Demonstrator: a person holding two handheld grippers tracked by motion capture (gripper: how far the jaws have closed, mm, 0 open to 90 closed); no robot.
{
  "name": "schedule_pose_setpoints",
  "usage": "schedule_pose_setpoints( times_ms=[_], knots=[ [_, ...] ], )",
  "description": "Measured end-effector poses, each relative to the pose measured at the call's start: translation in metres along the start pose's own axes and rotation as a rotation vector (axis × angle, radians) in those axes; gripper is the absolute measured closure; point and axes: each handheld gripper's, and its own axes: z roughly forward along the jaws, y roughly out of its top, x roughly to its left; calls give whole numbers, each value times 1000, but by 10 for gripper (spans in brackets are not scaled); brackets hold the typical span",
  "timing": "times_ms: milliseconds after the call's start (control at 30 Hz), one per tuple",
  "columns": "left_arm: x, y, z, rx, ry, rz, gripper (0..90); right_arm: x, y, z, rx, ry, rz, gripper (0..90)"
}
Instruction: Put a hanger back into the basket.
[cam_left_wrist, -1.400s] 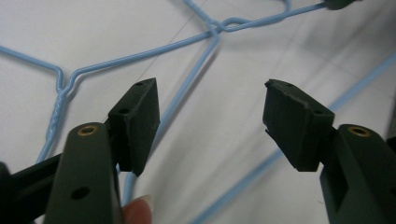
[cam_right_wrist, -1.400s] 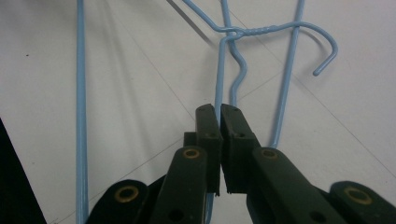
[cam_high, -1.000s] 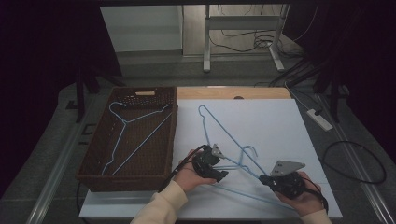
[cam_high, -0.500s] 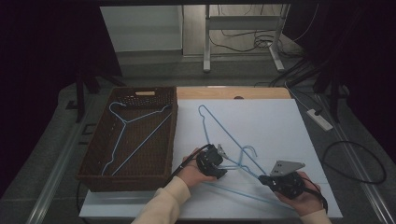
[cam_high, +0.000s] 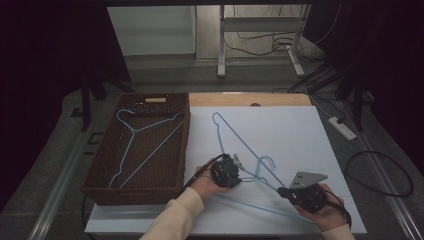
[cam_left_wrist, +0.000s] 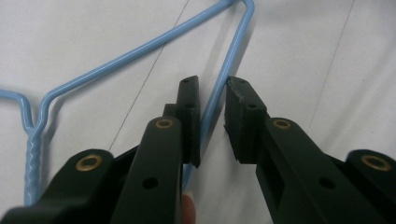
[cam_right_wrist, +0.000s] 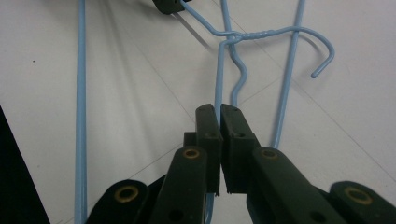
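Observation:
A blue wire hanger (cam_high: 260, 167) lies on the white table top (cam_high: 280, 130), its hook pointing right. Its long wires reach up to a bend (cam_high: 216, 117); I cannot tell whether they belong to one hanger or two. My left gripper (cam_high: 238, 162) is at the hanger's left side. In the left gripper view the jaws (cam_left_wrist: 212, 84) have just been closing, with a hanger wire (cam_left_wrist: 219, 100) between them. That wire lies against the left pad, and a gap remains at the right pad. My right gripper (cam_high: 284, 190) (cam_right_wrist: 219, 109) is shut on another hanger wire (cam_right_wrist: 218, 74) below the hook (cam_right_wrist: 322, 58).
A brown wicker basket (cam_high: 102, 180) stands at the table's left with another blue hanger (cam_high: 137, 135) lying inside. A wooden strip (cam_high: 250, 100) borders the table's far edge. A power strip (cam_high: 342, 127) and cables lie on the floor to the right.
The left gripper has edged slightly to the right and its jaws have narrowed round the hanger wire. The right gripper has kept still, shut on its wire.

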Motion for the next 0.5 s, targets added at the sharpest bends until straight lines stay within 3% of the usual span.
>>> schedule_pose_setpoints(
  times_ms=[67,200,433,500],
  knots=[
    [-3,1,0,8,13,36,791,-1,0,-1,-2,-4,3,875],
    [-4,1,-1,9,13,70,812,-2,-2,-1,-2,-5,15,876],
    [-10,1,-7,0,1,118,848,-7,-5,1,5,-21,36,874],
    [-12,1,-10,-9,-2,114,866,-9,-6,0,-11,-13,50,900]
  ],
)
